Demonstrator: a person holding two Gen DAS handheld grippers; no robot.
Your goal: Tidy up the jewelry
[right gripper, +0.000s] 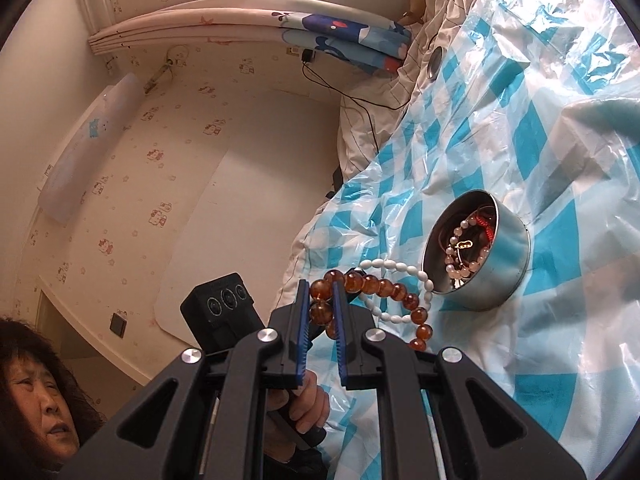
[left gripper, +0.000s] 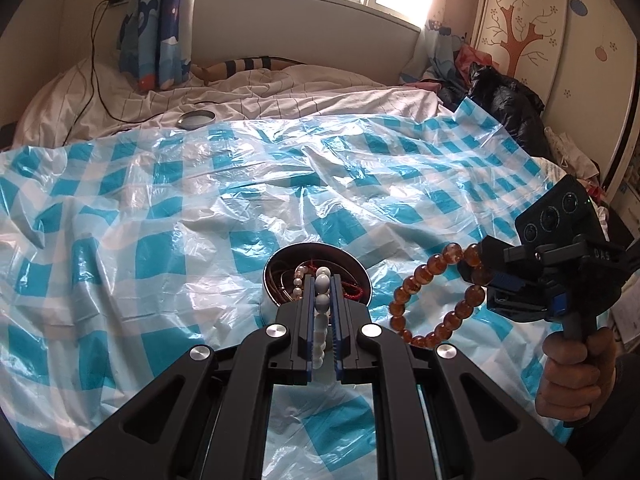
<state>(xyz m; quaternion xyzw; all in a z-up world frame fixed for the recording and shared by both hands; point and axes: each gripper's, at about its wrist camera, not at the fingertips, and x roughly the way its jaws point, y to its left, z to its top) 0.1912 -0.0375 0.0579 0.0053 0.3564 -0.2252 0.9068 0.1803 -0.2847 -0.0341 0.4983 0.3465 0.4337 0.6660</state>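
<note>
My left gripper is shut on a white bead bracelet and holds it just in front of a round metal tin. The tin stands on the blue checked plastic sheet and holds several bracelets and a red cord. My right gripper is shut on an amber bead bracelet, which hangs in a loop to the right of the tin. The white bracelet also shows in the right wrist view, behind the amber one.
The blue and white checked plastic sheet covers a rumpled bed. A round metal lid lies at the sheet's far edge. A black cable runs over the bedding. Dark clothes are piled at the far right by a wardrobe.
</note>
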